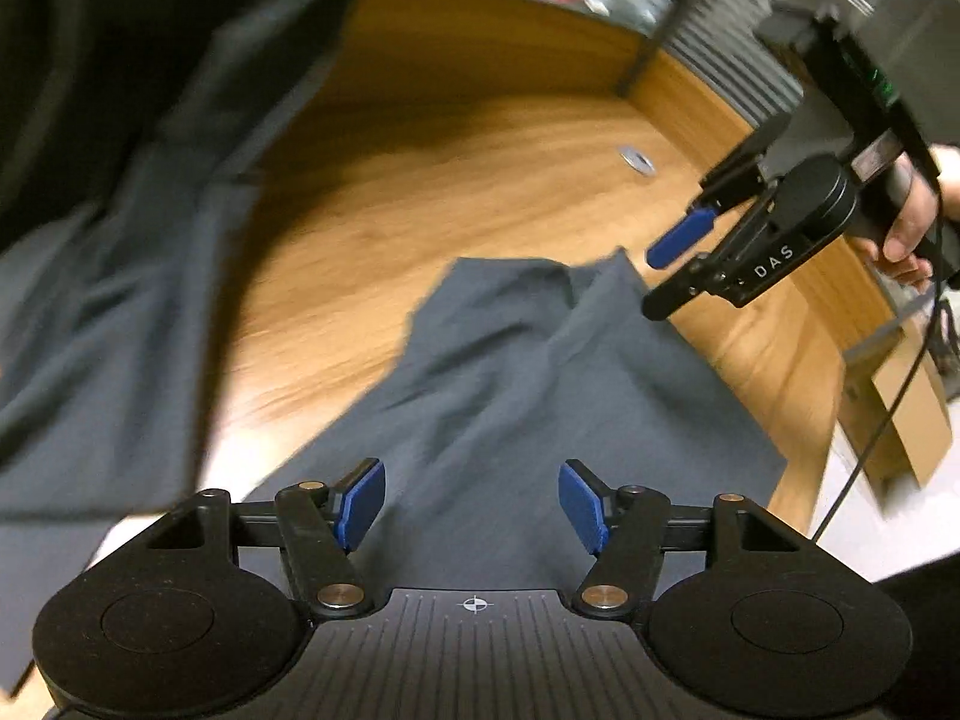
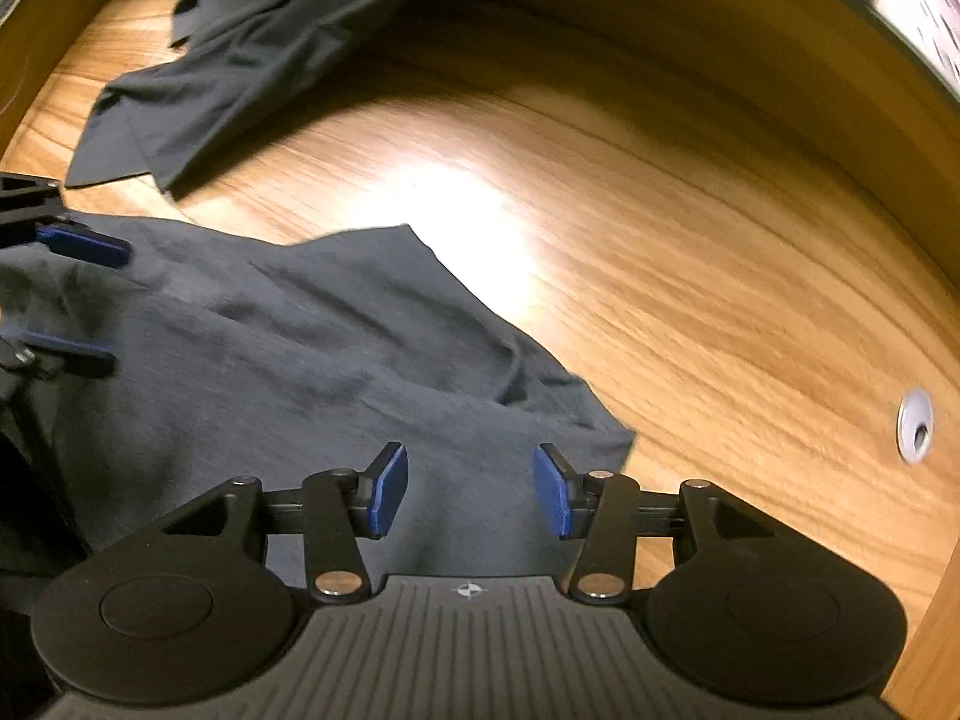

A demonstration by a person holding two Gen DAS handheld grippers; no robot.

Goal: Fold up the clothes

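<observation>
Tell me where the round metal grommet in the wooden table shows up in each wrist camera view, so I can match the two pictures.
Left wrist view: the grommet sits upper right of centre, on bare wood beyond the grey garment.
Right wrist view: the grommet is at the far right edge, right of the grey garment.
Shared landmark: the garment's pointed corner nearest the grommet.

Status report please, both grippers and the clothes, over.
Left gripper open, empty. Right gripper open, empty. Dark grey garment rumpled on wooden table, unfolded. Second dark garment lies apart; nothing blocking.
</observation>
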